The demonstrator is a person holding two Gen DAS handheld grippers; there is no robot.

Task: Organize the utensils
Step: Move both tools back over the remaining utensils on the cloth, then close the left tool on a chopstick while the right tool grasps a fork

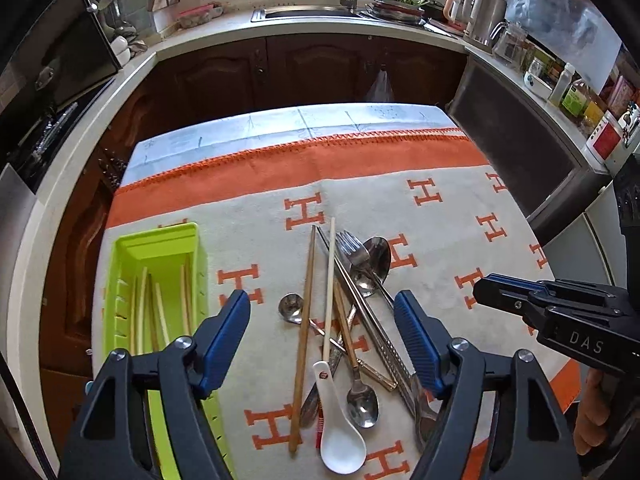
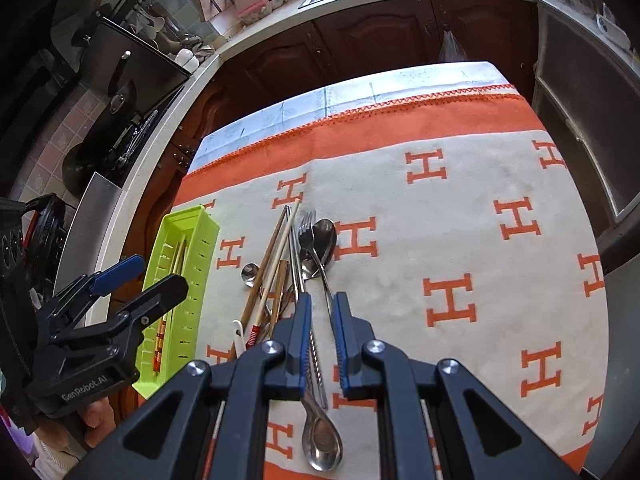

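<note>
A heap of utensils lies on the orange-and-cream cloth point(image 1: 440, 216): a brown wooden chopstick point(image 1: 304, 320), a pale chopstick point(image 1: 330, 280), a fork point(image 1: 351, 250), steel spoons point(image 1: 378, 256) and a white ceramic spoon point(image 1: 340, 436). To its left stands a lime-green tray point(image 1: 160, 240) with several chopsticks point(image 1: 160, 312) in it. My left gripper point(image 1: 322, 304) hovers open above the heap, holding nothing. My right gripper point(image 2: 322, 304) hangs over the heap's right side, above a steel spoon point(image 2: 322, 440); only a narrow slit shows between its pads, with nothing in it. It also shows from the side, my right gripper point(image 1: 480, 290).
The table's far edge faces dark wood cabinets point(image 1: 312, 68) under a counter with a sink point(image 1: 308, 12). A dark appliance point(image 1: 520, 148) stands close on the right. The left gripper point(image 2: 158, 276) sits beside the tray point(image 2: 208, 224), and a hand point(image 2: 96, 416) holds it.
</note>
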